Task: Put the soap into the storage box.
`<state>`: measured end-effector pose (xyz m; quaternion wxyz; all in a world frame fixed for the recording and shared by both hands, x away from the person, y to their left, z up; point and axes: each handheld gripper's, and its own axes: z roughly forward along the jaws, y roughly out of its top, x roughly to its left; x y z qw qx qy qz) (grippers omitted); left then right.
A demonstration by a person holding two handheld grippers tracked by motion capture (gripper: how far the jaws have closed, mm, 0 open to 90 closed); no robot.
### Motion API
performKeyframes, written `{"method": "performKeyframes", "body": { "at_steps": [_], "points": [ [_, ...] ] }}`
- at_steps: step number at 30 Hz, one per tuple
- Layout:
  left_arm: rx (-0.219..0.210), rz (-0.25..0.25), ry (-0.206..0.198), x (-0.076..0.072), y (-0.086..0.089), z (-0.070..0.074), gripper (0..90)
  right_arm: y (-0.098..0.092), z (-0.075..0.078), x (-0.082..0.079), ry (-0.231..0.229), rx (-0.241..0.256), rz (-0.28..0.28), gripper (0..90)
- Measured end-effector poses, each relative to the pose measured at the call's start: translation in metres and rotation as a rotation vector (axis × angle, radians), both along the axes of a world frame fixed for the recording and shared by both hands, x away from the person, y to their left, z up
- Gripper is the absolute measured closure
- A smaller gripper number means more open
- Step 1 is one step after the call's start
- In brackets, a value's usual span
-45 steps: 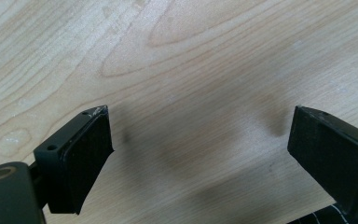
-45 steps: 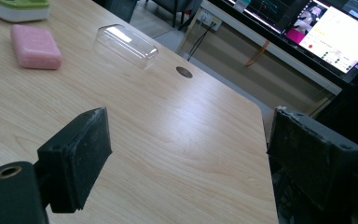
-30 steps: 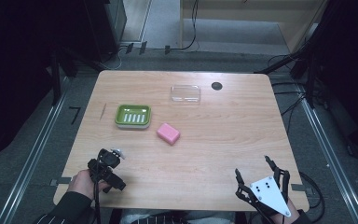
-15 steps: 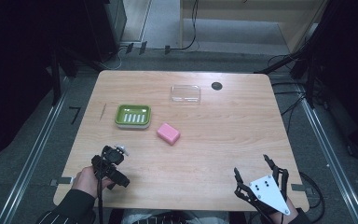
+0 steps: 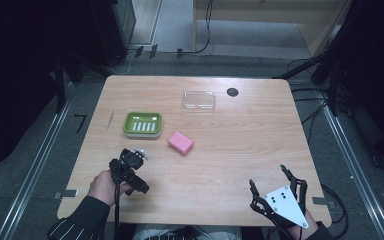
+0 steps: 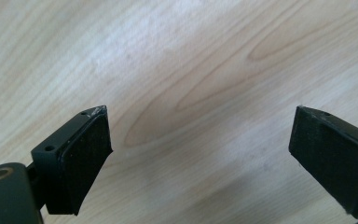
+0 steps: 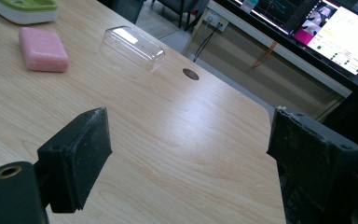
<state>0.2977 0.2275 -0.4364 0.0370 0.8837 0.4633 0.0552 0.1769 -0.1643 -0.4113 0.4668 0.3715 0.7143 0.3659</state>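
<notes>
The left gripper (image 5: 130, 167) hovers near the table's (image 5: 230, 150) front-left corner, tilted down at bare wood, its jaws spread wide and empty. The right gripper (image 5: 275, 192) sits at the front-right corner — jaws also wide apart, aimed across the table. The pink soap (image 5: 180, 143) lies toward the table's middle, just beside the green dish (image 5: 142, 124) — well apart from both grippers.

Bare table (image 5: 230, 165) lay open across the near half, between the left tool (image 5: 130, 165) and the right tool (image 5: 275, 192), both spread wide and empty. Farther back, the soap (image 5: 180, 143), the green dish (image 5: 142, 124) and the clear lid (image 5: 199, 100) stood apart, with gaps between them.
</notes>
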Motion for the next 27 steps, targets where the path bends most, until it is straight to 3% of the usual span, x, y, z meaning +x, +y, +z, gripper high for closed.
{"method": "performKeyframes", "body": {
  "at_steps": [18,27],
  "points": [
    [-0.026,-0.035,-0.047,0.026,-0.029,0.008,6.2,0.001,0.000,0.000,-0.001,-0.002,0.003,13.0],
    [-0.039,-0.053,-0.047,0.041,-0.042,0.009,6.2,0.000,0.000,0.000,-0.002,-0.004,0.002,13.0]
  ]
}}
